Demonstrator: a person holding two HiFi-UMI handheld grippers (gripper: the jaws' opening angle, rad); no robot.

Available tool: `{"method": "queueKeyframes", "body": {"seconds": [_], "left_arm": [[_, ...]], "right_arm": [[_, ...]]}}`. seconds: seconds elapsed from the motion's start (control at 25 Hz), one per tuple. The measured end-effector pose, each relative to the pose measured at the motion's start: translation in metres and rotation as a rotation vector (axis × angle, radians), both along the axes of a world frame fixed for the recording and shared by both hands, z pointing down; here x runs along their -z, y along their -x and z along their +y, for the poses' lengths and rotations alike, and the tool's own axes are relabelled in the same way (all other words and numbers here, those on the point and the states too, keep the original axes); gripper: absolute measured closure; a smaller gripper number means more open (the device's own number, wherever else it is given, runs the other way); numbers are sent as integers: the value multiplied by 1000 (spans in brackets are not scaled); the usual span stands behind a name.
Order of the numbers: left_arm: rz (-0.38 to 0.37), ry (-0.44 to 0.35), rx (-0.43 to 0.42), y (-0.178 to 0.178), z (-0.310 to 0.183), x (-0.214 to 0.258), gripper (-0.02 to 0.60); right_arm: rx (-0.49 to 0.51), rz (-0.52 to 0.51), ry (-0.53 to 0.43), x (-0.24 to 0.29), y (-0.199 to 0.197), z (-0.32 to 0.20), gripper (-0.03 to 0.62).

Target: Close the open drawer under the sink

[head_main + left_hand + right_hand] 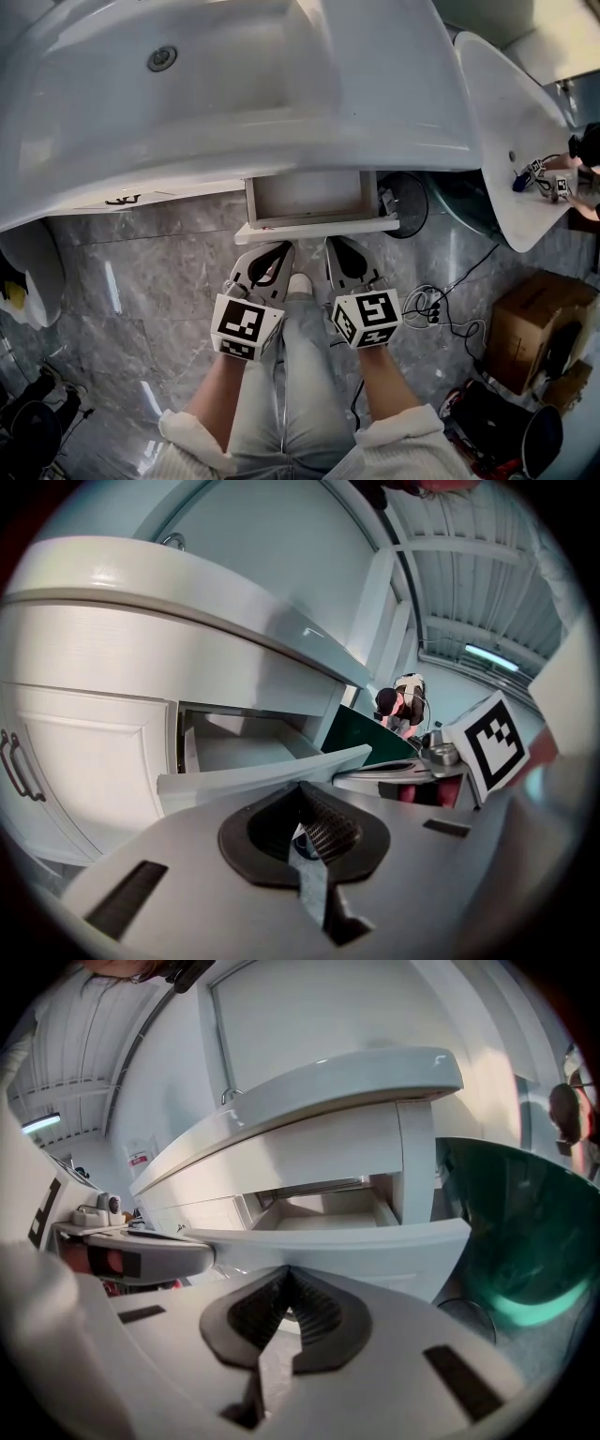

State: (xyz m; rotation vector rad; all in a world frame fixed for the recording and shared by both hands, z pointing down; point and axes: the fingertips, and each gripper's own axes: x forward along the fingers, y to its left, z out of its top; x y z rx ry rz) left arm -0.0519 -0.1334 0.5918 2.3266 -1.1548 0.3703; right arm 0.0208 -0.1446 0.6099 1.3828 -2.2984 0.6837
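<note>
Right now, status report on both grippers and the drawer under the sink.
Left gripper shut, empty. Right gripper shut, empty. Drawer open, both tips near its front. Nothing seen in the way.

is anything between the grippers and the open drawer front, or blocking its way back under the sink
Nothing visible does. The left gripper and right gripper, both shut and empty, point at the front of the drawer with nothing between. The drawer's inside looks empty, and its way in under the sink looks free.
</note>
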Motion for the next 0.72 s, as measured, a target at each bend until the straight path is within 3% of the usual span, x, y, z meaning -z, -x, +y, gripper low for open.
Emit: {"method": "queueKeyframes", "body": {"seconds": [0.16, 0.32, 0.72], "left_arm": [[-43, -12, -14, 2, -2, -5, 566], [-25, -11, 5, 3, -15, 1, 566], [-59, -42, -30, 4, -26, 1, 566]], "right_arm": [[-22, -1, -6, 1, 1, -4, 585], [-24, 2, -12, 3, 2, -14, 585], [-26, 11, -36, 4, 4, -26, 585]]}}
